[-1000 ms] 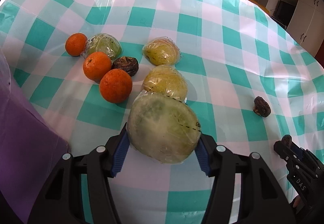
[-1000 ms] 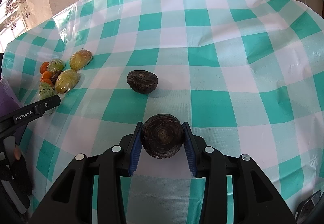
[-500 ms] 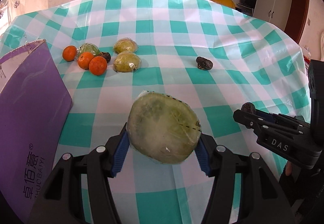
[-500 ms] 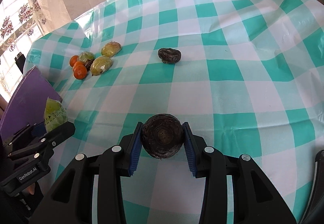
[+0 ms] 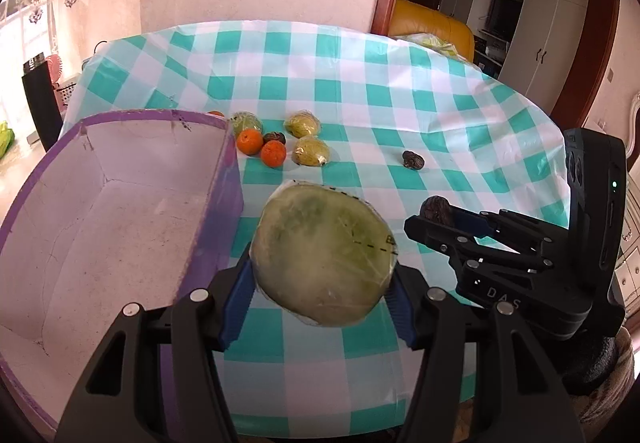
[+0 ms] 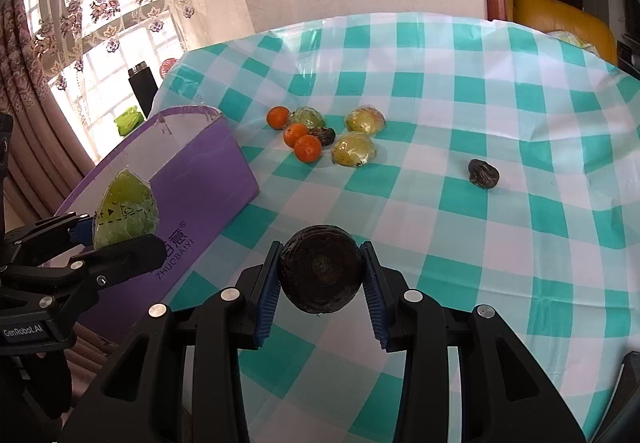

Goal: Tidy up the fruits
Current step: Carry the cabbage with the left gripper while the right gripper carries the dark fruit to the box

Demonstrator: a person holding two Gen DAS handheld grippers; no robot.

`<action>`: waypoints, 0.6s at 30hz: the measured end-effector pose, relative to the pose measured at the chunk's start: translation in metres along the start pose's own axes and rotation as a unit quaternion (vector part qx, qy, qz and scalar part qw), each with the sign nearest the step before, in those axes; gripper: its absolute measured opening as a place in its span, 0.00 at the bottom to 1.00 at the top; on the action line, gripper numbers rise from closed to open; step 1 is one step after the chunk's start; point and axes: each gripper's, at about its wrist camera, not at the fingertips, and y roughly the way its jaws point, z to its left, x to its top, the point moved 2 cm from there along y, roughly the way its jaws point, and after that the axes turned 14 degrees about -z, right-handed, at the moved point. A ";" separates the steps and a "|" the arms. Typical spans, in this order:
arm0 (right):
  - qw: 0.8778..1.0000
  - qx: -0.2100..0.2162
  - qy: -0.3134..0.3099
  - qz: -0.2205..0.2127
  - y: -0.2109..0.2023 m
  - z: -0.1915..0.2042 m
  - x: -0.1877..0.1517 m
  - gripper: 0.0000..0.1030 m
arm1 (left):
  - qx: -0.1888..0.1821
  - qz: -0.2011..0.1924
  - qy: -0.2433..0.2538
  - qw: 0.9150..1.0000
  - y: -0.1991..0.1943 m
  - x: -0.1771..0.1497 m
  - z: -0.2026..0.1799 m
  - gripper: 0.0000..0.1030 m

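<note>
Both claws (loaded) higher, boxward [image 5: 120, 227]

"DAS" stands in pale letters on the right gripper [image 5: 438, 217], lower right of the left wrist view. In the right wrist view, "GenRobot.AI" marks the left gripper [image 6: 120, 231] at lower left, and "ZHUOBAIYI" runs under Chinese characters on the purple box [image 6: 208, 179].

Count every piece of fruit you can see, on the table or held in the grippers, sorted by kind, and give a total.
Oranges: 3
Plastic-wrapped green or yellow fruits: 4, one held in the left gripper
Dark brown fruits: 3, one held in the right gripper
Total: 10
</note>
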 end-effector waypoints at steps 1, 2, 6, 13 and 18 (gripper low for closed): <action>1.000 0.012 -0.007 -0.004 0.000 0.012 0.006 0.37 | 0.010 -0.009 -0.004 1.000 -0.010 0.003 0.010 0.57; 1.000 0.023 -0.015 -0.006 0.001 0.024 0.011 0.37 | 0.019 -0.018 -0.008 1.000 -0.019 0.006 0.020 0.57; 0.997 0.061 -0.041 -0.006 0.009 0.069 0.025 0.38 | 0.058 -0.039 -0.028 0.997 -0.048 0.008 0.063 0.57; 0.989 0.114 -0.098 0.002 0.030 0.143 0.040 0.38 | 0.133 -0.040 -0.074 0.988 -0.074 -0.002 0.144 0.57; 0.978 0.139 -0.146 0.057 0.072 0.191 0.040 0.38 | 0.167 -0.006 -0.070 0.983 -0.068 -0.006 0.182 0.57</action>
